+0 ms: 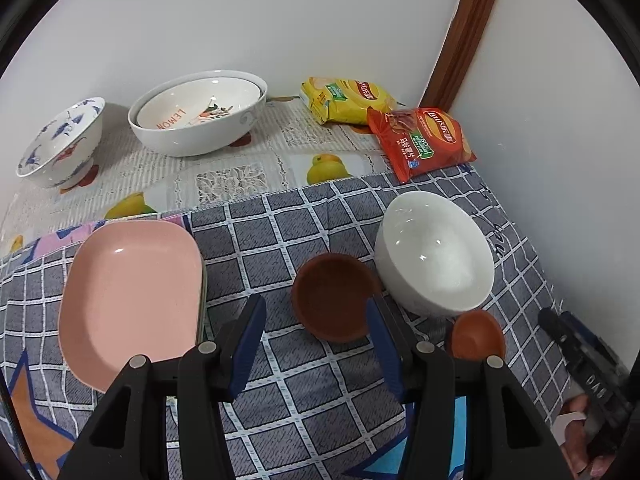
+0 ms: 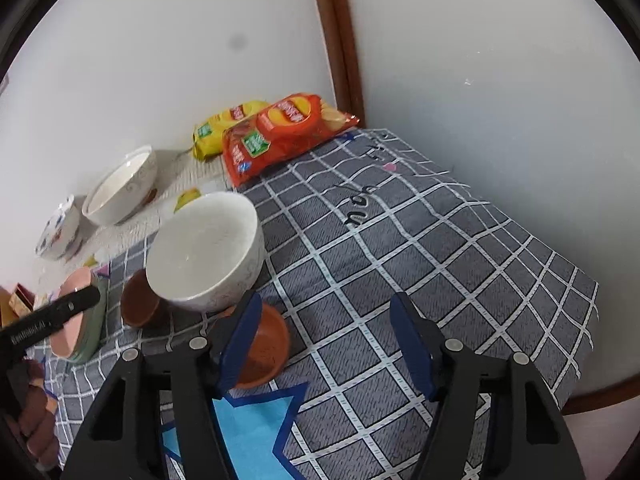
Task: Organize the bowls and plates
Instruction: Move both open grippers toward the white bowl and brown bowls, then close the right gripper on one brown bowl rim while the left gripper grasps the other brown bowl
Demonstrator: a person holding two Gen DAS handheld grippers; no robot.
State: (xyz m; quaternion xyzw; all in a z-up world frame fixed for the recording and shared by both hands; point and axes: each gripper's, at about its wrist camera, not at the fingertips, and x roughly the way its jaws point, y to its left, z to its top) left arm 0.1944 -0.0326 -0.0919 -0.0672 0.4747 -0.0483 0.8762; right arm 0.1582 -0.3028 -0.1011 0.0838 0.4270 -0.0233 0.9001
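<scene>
Brown, small and round, the nearest bowl sits on the grey checked cloth just ahead of my left gripper, whose blue-padded fingers stand wide apart and hold nothing. Its far right side is touching or almost touching the plain white bowl, which stands upright towards the right-hand wall. A smaller orange-brown dish lies just beside the white bowl's near base, partly hidden behind my left gripper's right finger. To the left, the pink plate rests on top of at least one greenish plate, whose edge shows along its right side.

From the right wrist view, my right gripper is also spread open and empty, hovering over bare checked cloth; the orange-brown dish lies half under its left finger, with the white bowl and brown bowl beyond. The other gripper's black finger crosses in front of the pink plate at the left edge.

Further back, on the fruit-printed cloth, a large white bowl holds a second bowl nested inside it, both tilted towards me, and a blue-patterned bowl tilts beside the wall at far left. A yellow crisp bag and a red crisp bag lie in the far corner, the red one overlapping the edge of the checked cloth, near a brown wooden trim
</scene>
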